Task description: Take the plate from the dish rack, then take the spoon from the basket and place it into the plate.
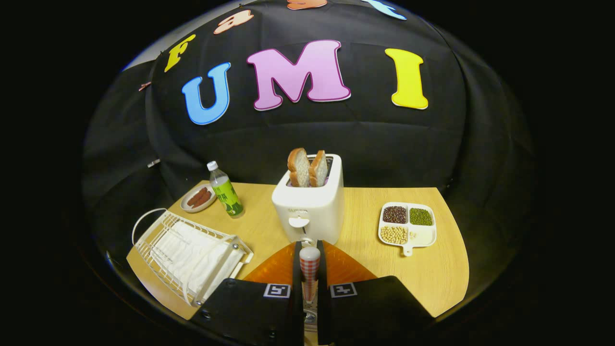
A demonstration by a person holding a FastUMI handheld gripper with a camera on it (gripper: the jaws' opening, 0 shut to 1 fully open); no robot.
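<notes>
My gripper (310,252) is shut on the spoon (309,274), whose red-and-white checked handle with a pale rounded end stands upright between the two black fingers. The spoon's lower part is hidden between the finger bases. The orange plate (271,269) lies flat on the wooden table (432,274), directly under and just ahead of the fingers, which cover its near part. A white wire rack (187,252) with white lining sits left of the fingers, apart from the plate.
A white toaster (310,206) with two bread slices stands just beyond the plate. Behind the rack are a green-labelled bottle (227,194) and a small dish of sausages (198,198). A white divided dish of beans (407,225) sits to the right.
</notes>
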